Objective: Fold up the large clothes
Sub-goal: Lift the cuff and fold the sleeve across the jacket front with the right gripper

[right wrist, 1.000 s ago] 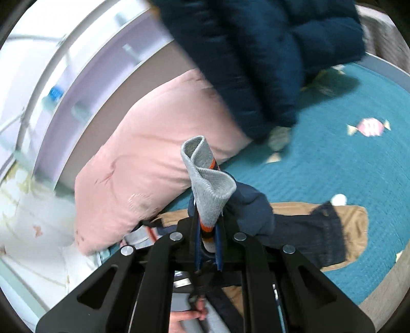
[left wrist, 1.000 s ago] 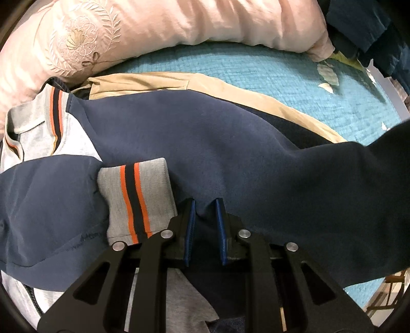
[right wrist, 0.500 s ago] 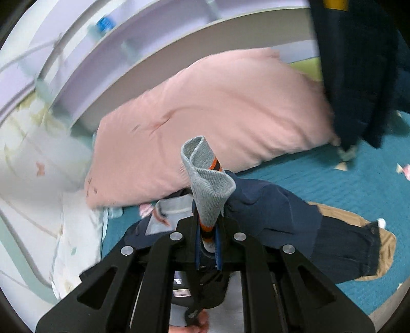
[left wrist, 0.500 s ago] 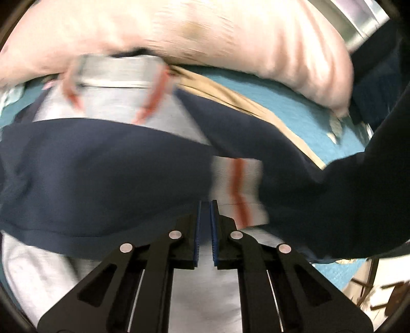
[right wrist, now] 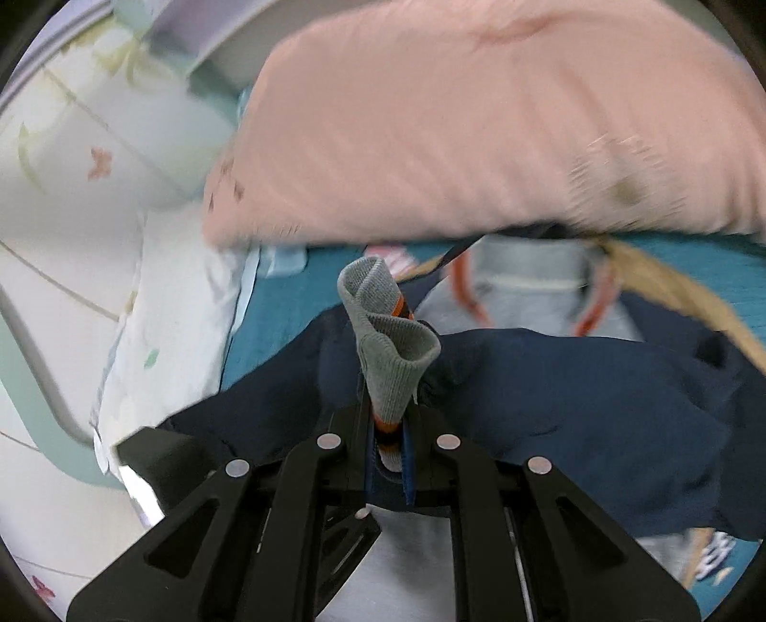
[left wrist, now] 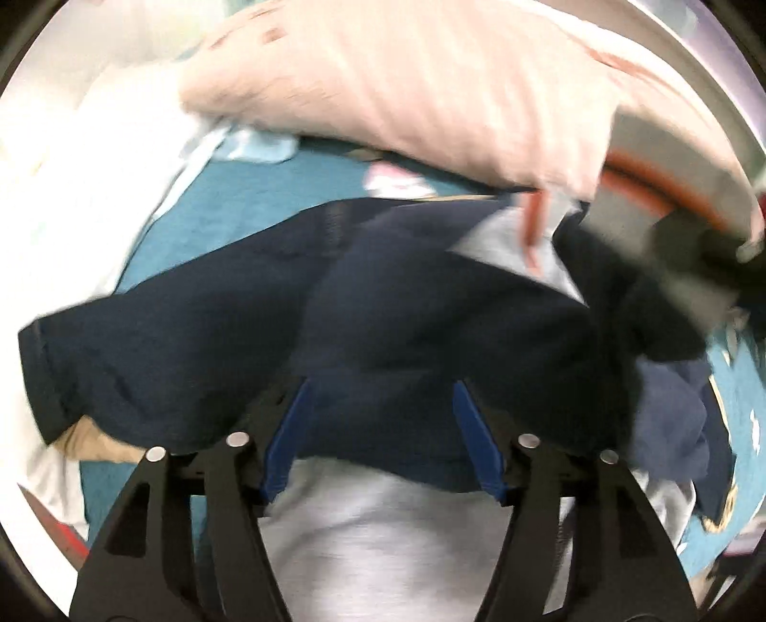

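A navy and grey jacket [left wrist: 431,325] with orange stripes lies on the teal bedspread [left wrist: 230,210]. My left gripper [left wrist: 380,397] is open and empty just above its navy sleeve, with grey fabric [left wrist: 383,540] below the jaws. My right gripper [right wrist: 388,430] is shut on the jacket's grey ribbed cuff [right wrist: 390,349], which sticks up between the pads with an orange stripe showing. The navy sleeve [right wrist: 574,397] trails from it over the jacket's grey collar [right wrist: 531,292]. The right gripper and cuff show blurred at the right of the left wrist view [left wrist: 689,249].
A large pink pillow [right wrist: 478,119] lies along the far side of the bed, and shows in the left wrist view [left wrist: 407,86]. A white floral pillow [right wrist: 158,296] lies to the left. Tan trousers [right wrist: 670,292] lie under the jacket. A wall shelf [right wrist: 191,38] is behind.
My left gripper has let go of the sleeve, opened wide and swung left. My right gripper has carried the cuff leftward across the jacket, still shut on it.
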The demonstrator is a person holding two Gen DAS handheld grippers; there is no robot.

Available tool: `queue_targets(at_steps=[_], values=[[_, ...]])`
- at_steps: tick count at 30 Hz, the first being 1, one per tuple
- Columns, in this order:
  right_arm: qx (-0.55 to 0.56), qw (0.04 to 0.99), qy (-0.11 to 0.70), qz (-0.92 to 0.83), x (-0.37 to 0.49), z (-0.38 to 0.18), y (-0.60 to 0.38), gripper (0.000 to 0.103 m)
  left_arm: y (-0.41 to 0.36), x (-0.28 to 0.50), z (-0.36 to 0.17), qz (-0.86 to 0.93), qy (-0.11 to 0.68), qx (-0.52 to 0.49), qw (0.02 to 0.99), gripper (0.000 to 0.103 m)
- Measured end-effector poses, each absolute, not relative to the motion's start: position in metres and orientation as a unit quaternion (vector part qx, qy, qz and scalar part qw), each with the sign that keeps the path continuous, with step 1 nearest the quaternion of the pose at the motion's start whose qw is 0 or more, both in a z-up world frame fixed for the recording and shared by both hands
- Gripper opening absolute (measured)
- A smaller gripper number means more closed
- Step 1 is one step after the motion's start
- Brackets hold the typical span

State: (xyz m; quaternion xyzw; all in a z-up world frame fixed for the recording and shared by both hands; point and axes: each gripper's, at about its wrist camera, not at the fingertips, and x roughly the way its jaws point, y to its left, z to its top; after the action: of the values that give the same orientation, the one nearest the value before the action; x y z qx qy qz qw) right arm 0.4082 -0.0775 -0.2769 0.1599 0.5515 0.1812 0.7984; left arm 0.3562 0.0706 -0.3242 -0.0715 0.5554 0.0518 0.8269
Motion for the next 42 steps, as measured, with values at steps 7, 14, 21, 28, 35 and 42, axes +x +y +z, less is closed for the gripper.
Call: queue_targets(at_steps=[7,14,21,28,35,42], values=[[0.131,0.754,0.616,0.190,0.421,-0.352,-0.018,0.012,0.117,0.343,-0.338,0.088,0.565,-0.079,0.816,0.064],[0.166,0.742,0.616,0.205,0.411,-0.357,-0.024,0.067,0.123,0.340,-0.327,0.085,0.556,-0.080,0.823,0.070],[0.169,0.808,0.551,0.121,0.386,-0.304,-0.123,0.066,0.089,0.356,-0.293,0.005,0.513,-0.083,0.854,0.080],[0.110,0.804,0.584,-0.025,0.371,-0.336,-0.222,0.000,0.049,0.394,-0.338,-0.085,0.536,-0.098,0.834,0.024],[0.103,0.759,0.642,-0.036,0.373,-0.406,-0.242,0.000,0.062,0.410,-0.414,-0.069,0.581,-0.134,0.800,0.003],[0.171,0.745,0.645,-0.013,0.372,-0.427,-0.265,0.000,0.106,0.405,-0.435,-0.129,0.554,-0.277,0.774,0.004]])
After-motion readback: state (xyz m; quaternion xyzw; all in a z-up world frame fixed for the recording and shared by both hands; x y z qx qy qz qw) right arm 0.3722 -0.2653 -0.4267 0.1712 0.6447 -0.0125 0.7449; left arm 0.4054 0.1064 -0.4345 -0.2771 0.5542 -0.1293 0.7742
